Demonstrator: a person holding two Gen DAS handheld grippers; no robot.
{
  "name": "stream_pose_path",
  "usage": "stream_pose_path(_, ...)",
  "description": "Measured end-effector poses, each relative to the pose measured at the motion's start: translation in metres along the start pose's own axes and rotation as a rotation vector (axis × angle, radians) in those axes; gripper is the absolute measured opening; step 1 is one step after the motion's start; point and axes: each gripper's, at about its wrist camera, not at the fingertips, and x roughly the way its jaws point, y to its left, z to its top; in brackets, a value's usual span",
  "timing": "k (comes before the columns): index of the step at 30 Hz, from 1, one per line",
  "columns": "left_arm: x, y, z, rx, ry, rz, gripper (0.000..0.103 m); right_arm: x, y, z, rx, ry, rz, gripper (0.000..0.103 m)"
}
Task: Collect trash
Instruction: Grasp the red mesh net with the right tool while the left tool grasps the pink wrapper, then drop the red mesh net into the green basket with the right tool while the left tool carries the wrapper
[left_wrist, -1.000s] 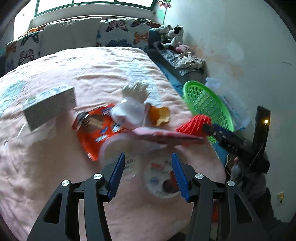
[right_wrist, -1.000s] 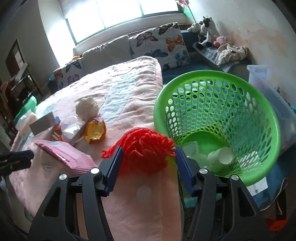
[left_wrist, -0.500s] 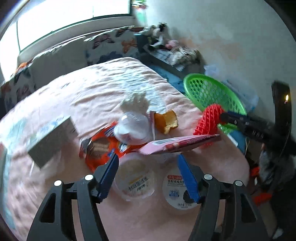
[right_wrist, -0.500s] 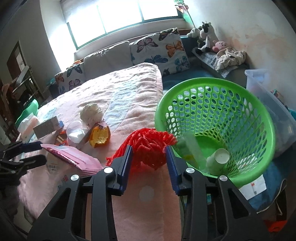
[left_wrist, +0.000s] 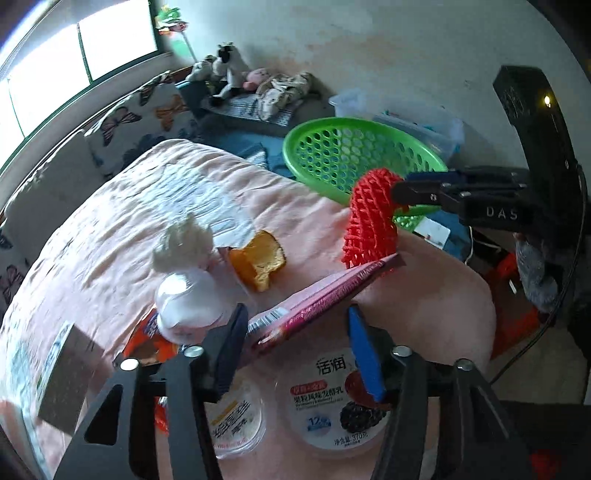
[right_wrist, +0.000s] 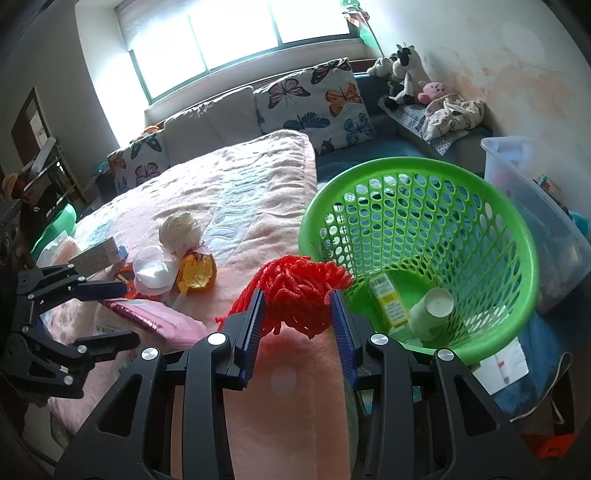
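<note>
— Trash run, mid-carry; the right gripper (right_wrist: 297, 314) is clamped tight on the red foam net (right_wrist: 295, 288), held just off the bed's corner beside the green basket (right_wrist: 517, 236).

— And the basket's contents?

— One paper cup (right_wrist: 430, 308) and a small carton (right_wrist: 388, 301) lie at the bottom; the net is not over the rim yet.

— Left side?

— The left gripper (left_wrist: 295, 350) stands about half open; its jaws have just been closing, with the pink wrapper (left_wrist: 321, 299) between them; whether the pads press it yet I cannot tell.

— What's next, by your reckoning?

— Swing the net rightward over the rim and let go; it is light and springy, so it may cling to a pad; then the wrapper wants a firm pinch before lifting, since two yogurt tubs (left_wrist: 332, 402) lie right beneath it.
</note>
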Motion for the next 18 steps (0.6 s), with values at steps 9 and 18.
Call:
stream_pose_path(9, -0.001, -0.012, 0.000, 0.031, -0.012, -0.012, 0.009, -0.008, -0.014, 0.008, 0.025, -0.030, -0.022, 0.036)
stream_pose_path(18, -0.016, -0.017, 0.016, -0.027, -0.051, -0.042, 0.004, -0.024, -0.047, 0.028, 0.067, -0.084, -0.083, 0.036)
